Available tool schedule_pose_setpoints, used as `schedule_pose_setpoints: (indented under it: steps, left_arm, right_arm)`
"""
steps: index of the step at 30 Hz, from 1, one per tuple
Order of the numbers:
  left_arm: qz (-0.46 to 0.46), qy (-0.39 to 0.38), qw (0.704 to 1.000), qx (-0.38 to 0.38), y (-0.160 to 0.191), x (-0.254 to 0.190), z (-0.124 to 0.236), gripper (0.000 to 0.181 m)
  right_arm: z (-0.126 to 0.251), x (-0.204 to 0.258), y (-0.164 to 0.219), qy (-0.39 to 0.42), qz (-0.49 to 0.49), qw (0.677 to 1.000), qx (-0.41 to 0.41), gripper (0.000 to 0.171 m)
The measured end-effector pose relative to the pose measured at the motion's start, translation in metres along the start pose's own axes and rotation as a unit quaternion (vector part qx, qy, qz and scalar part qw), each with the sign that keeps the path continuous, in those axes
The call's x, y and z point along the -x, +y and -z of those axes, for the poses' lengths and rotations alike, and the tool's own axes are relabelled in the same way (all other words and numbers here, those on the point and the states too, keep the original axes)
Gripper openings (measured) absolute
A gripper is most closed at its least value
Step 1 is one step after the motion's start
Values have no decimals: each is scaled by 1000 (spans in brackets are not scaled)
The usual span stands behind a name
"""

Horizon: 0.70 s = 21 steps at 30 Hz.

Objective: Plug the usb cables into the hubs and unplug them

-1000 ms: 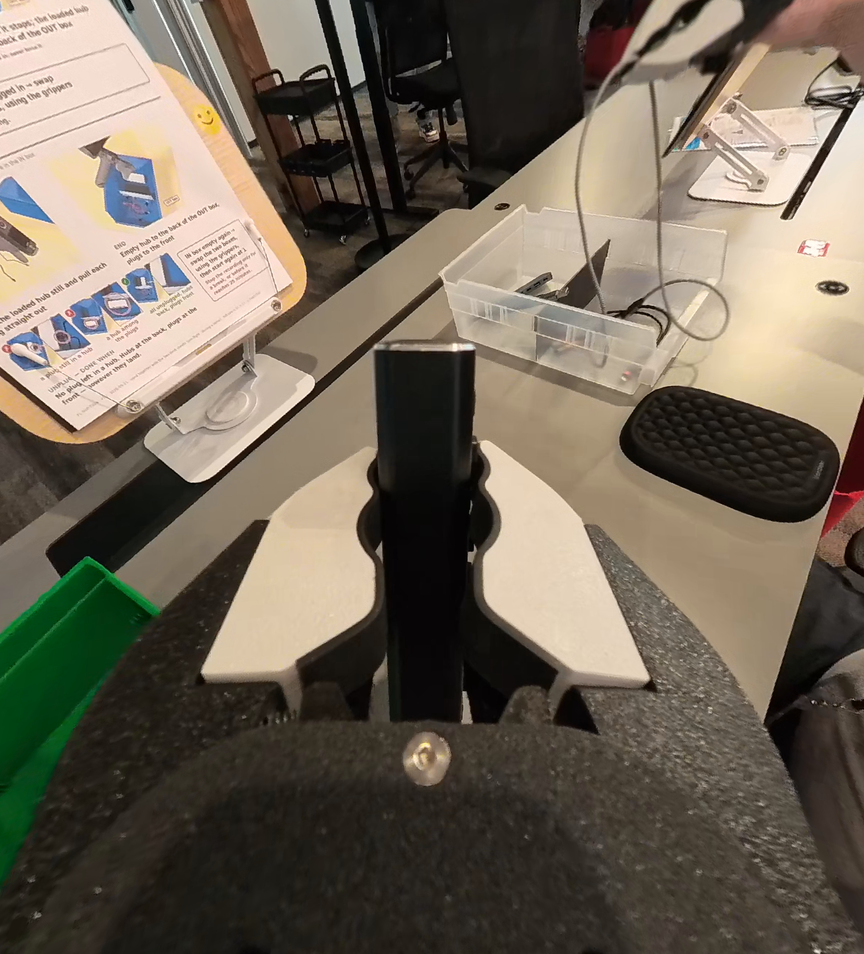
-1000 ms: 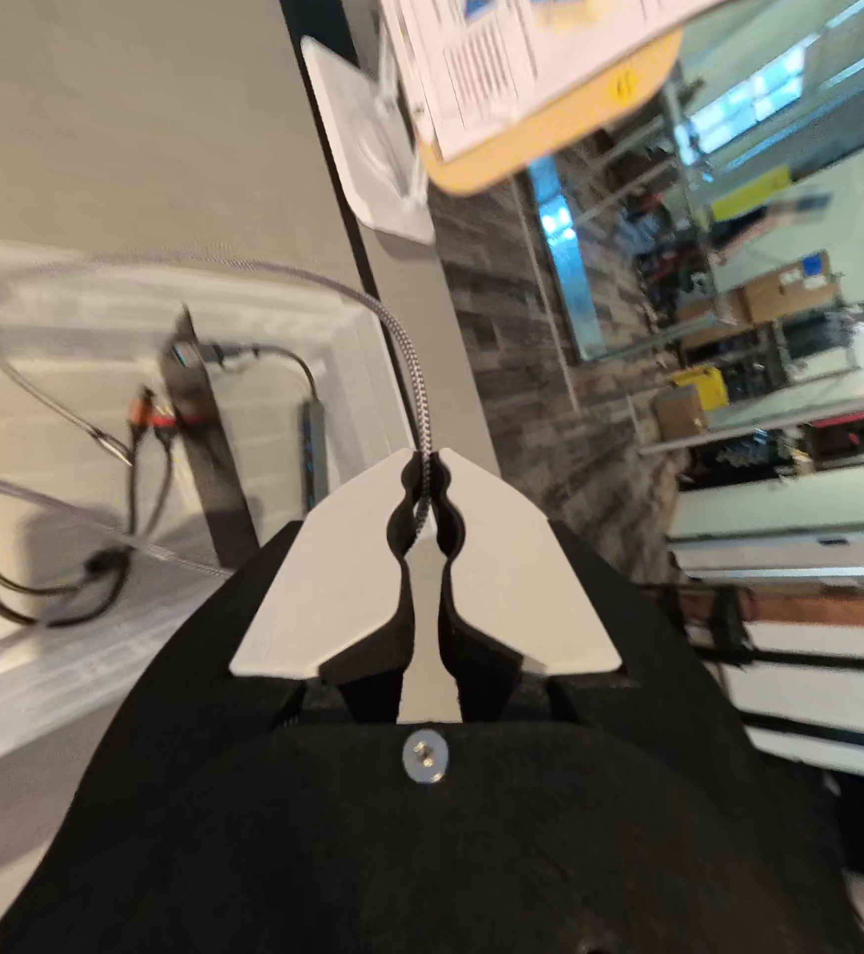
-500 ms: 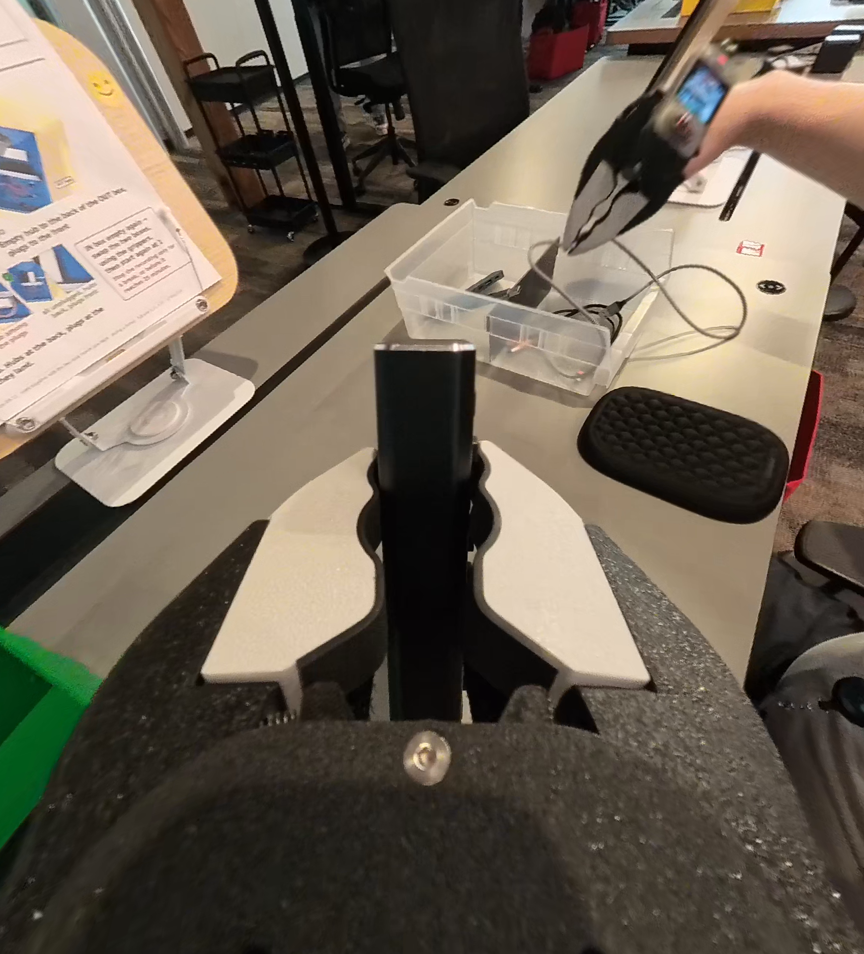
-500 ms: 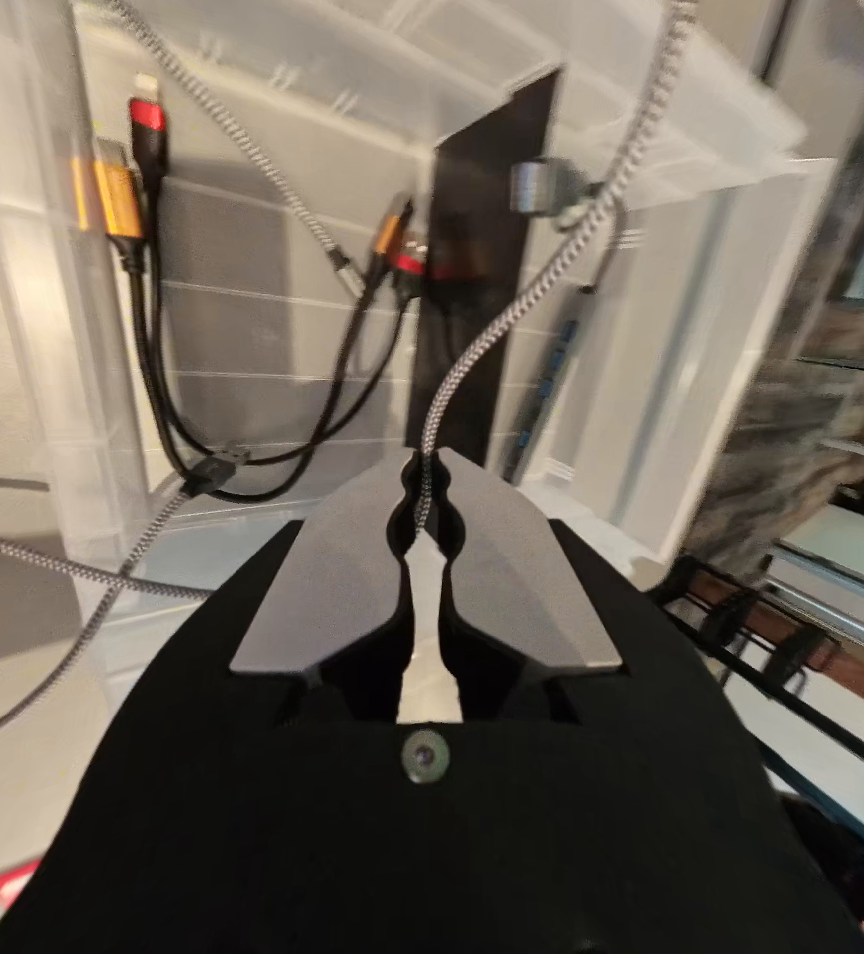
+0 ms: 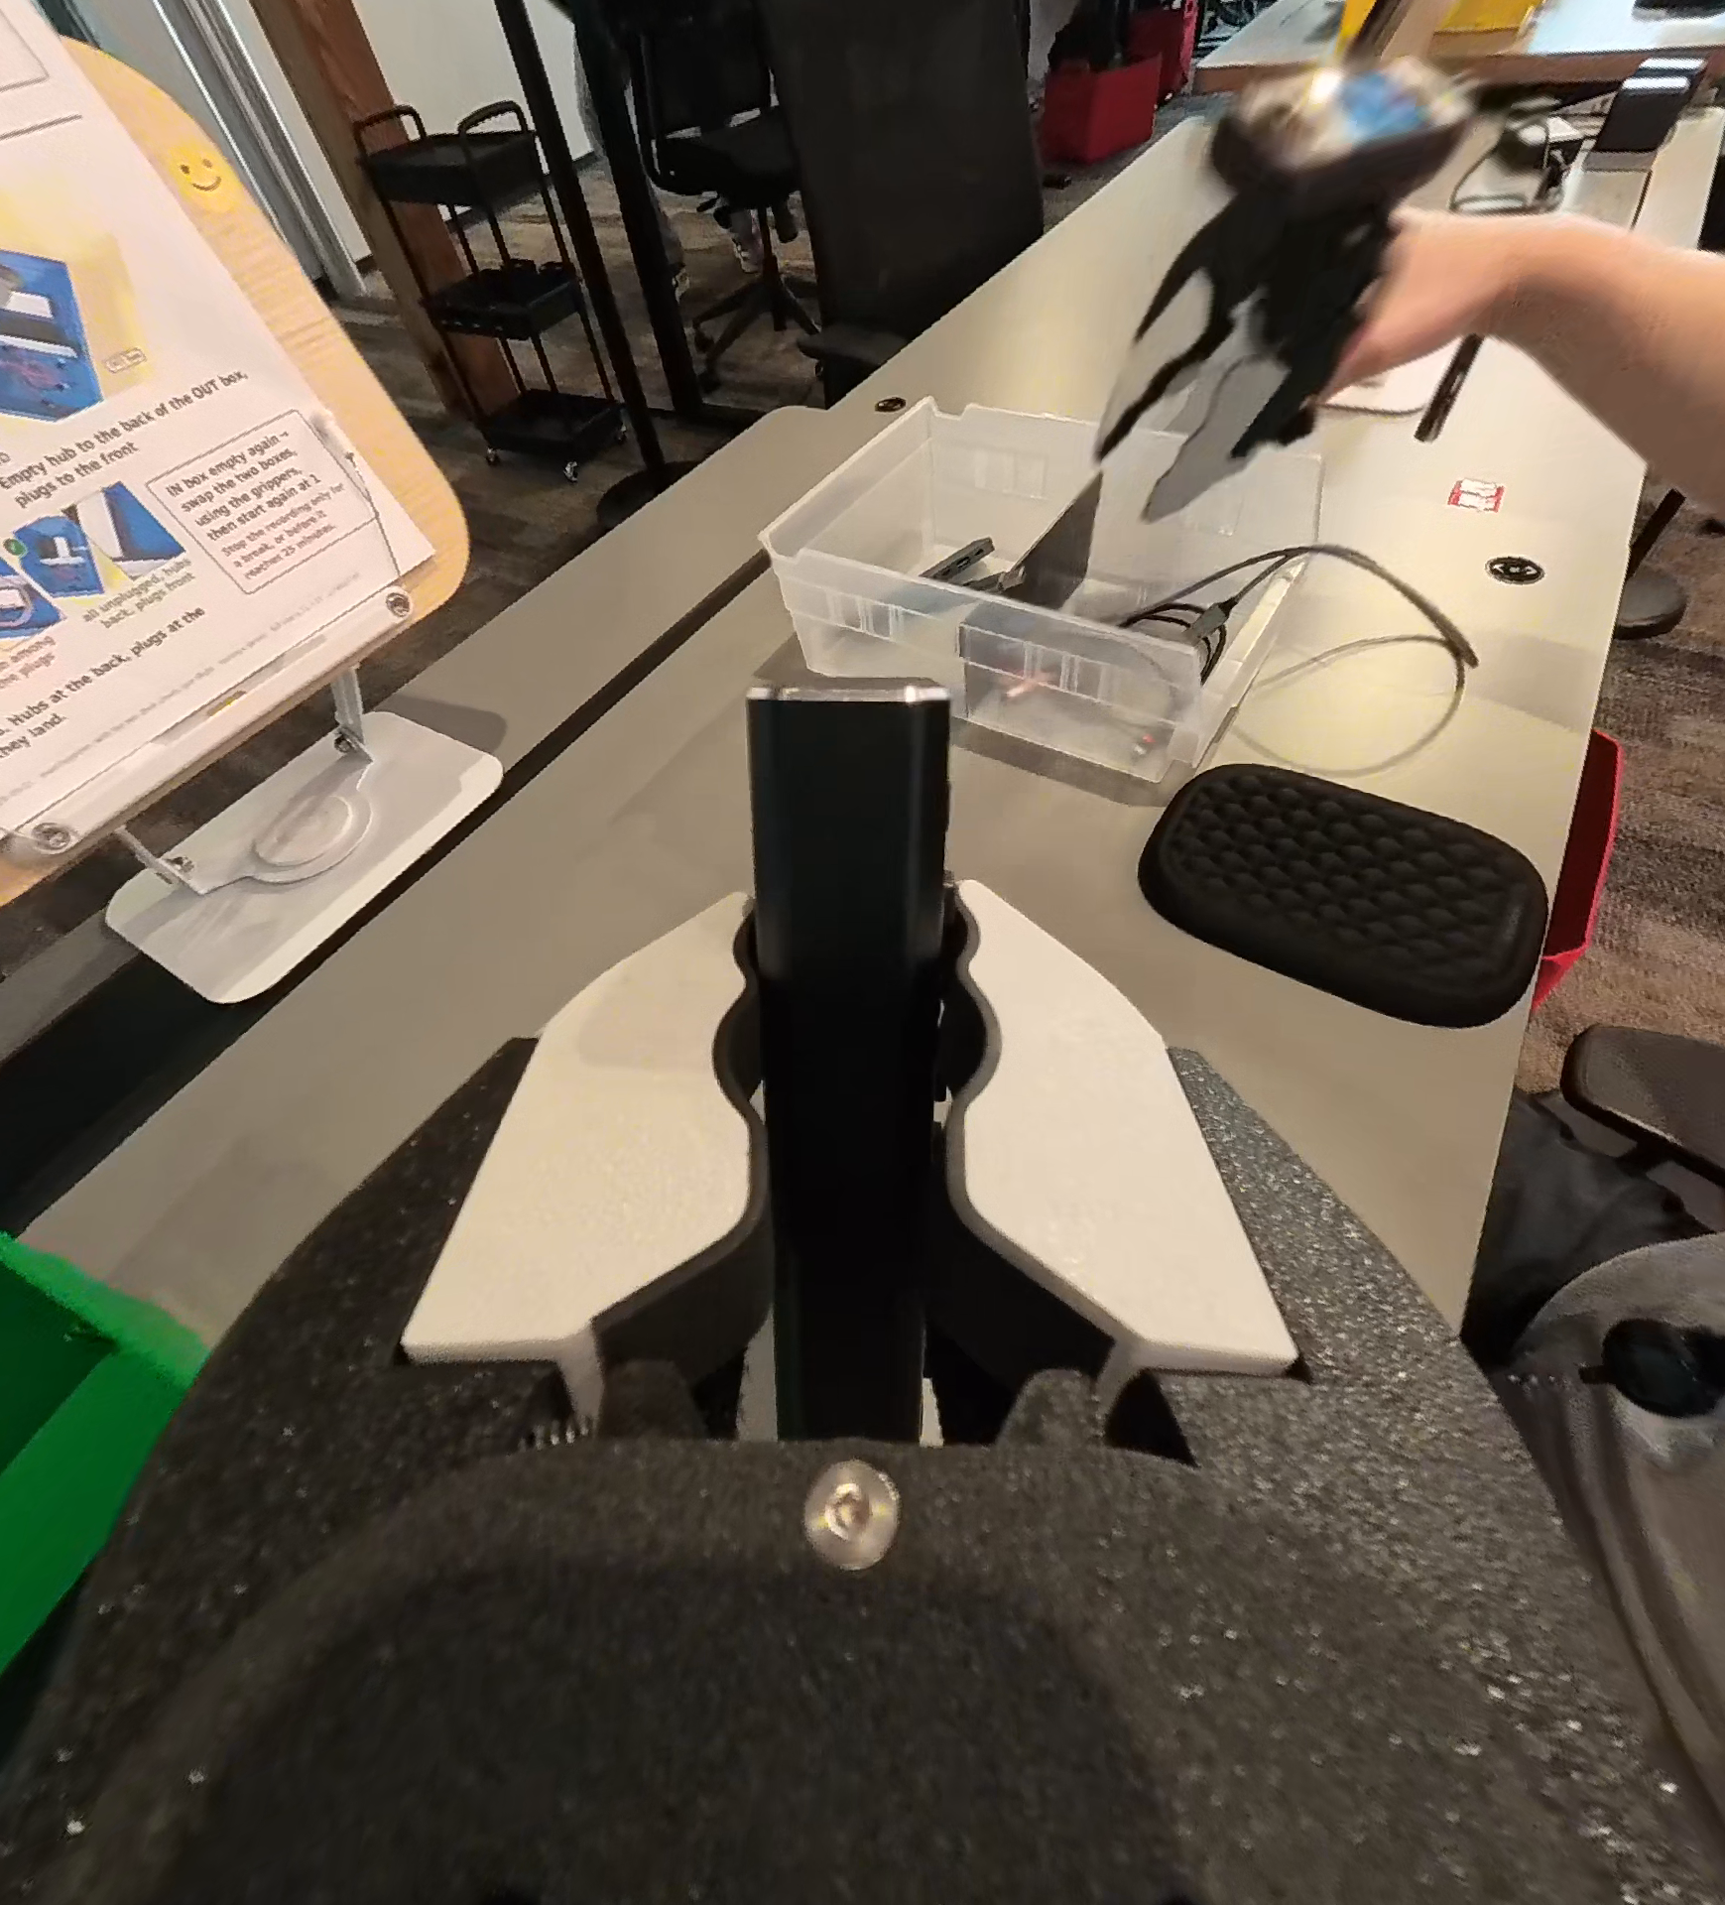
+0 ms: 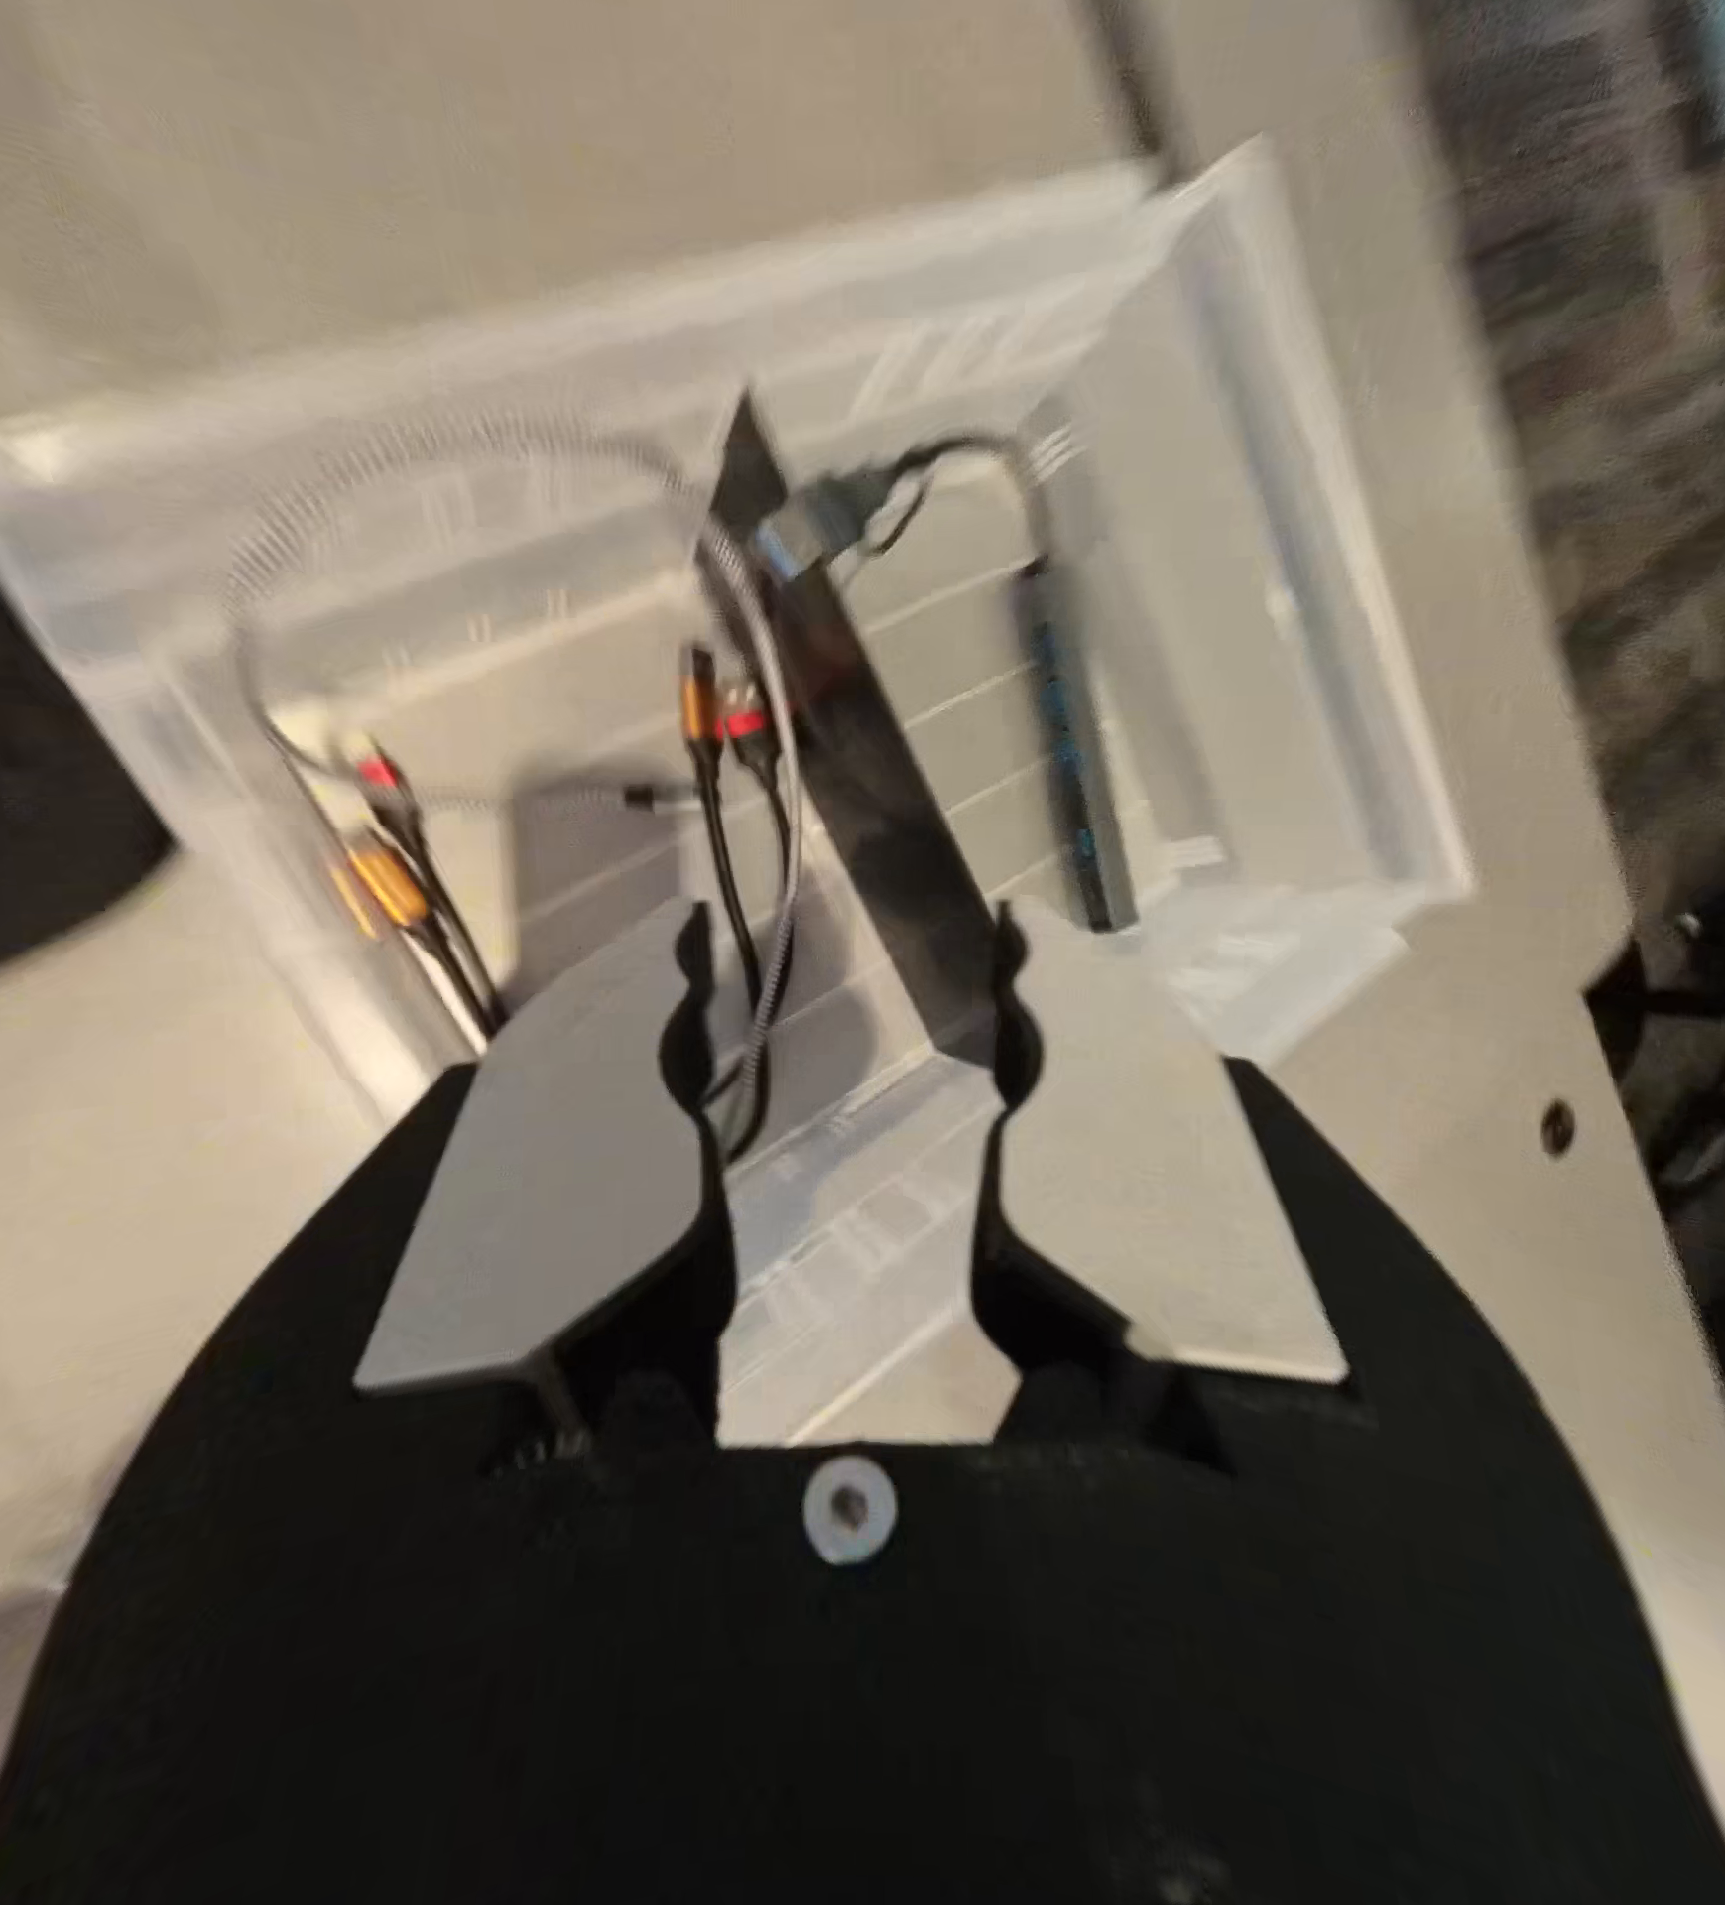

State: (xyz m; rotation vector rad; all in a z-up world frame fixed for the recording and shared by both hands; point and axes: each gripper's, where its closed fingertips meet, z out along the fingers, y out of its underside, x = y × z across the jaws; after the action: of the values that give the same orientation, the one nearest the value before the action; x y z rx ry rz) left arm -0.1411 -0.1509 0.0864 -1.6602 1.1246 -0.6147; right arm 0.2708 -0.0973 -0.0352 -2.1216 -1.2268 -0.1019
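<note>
Black and slab-like, the hub (image 5: 846, 1031) stands upright between the white fingers (image 5: 621, 1124) of the left gripper (image 5: 850, 933), which is clamped on its sides, above the grey desk (image 5: 569, 928) and nearer than the clear bin (image 5: 951, 619). Over the bin's far side the right gripper (image 5: 1136, 464) hangs in a person's hand (image 5: 1404, 309), blurred, its jaws spread apart with nothing between them. From the right wrist view the same gripper (image 6: 848, 928) looks down into the bin (image 6: 1250, 340): a dark divider (image 6: 879, 825) crosses it, a slim hub (image 6: 1074, 763) lies to the divider's right, and cables (image 6: 724, 742) with orange and red plugs lie to its left. A braided cable (image 6: 775, 928) runs below the open fingers, apart from them. Just right of the bin, in the left wrist view, another cable (image 5: 1394, 660) loops out onto the desk, and a black wrist pad (image 5: 1342, 892) sits nearer than the bin. Left of the bin stands an instruction sheet (image 5: 116, 495) on its stand.
</note>
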Motion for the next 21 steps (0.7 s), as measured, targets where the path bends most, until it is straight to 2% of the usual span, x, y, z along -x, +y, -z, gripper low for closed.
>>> schedule_pose_setpoints:
  steps: [2,4,6,8,10,13,14,16,19,21]
  left_arm:
    - [2,-1,1000,-5,2,2,3,30]
    - [6,-1,1000,-7,5,3,6,30]
    - [9,-2,1000,-7,7,4,8,30]
    - [10,-3,1000,-7,9,5,10,30]
    - [10,-2,1000,-6,9,5,10,30]
    - [8,6,1000,-8,7,4,8,30]
    - [7,10,1000,-10,6,3,6,30]
    - [7,17,1000,-14,4,1,4,30]
    - [8,24,1000,-15,5,-2,3,30]
    - [7,26,1000,-15,6,-3,4,30]
  right_arm:
    - [50,2,5,67,-117,988,-70,68]
    - [84,26,33,97,-253,953,-132,80]
    - [91,65,65,109,-366,906,-181,88]
    - [81,109,94,125,-424,882,-165,82]
    - [69,144,109,144,-435,880,-125,76]
    - [60,155,135,218,-419,880,-57,53]
    - [55,157,140,220,-407,886,-40,35]
    - [42,161,141,184,-380,906,-9,22]
    - [41,146,109,142,-340,929,-7,4]
    - [50,125,63,104,-316,942,-47,4]
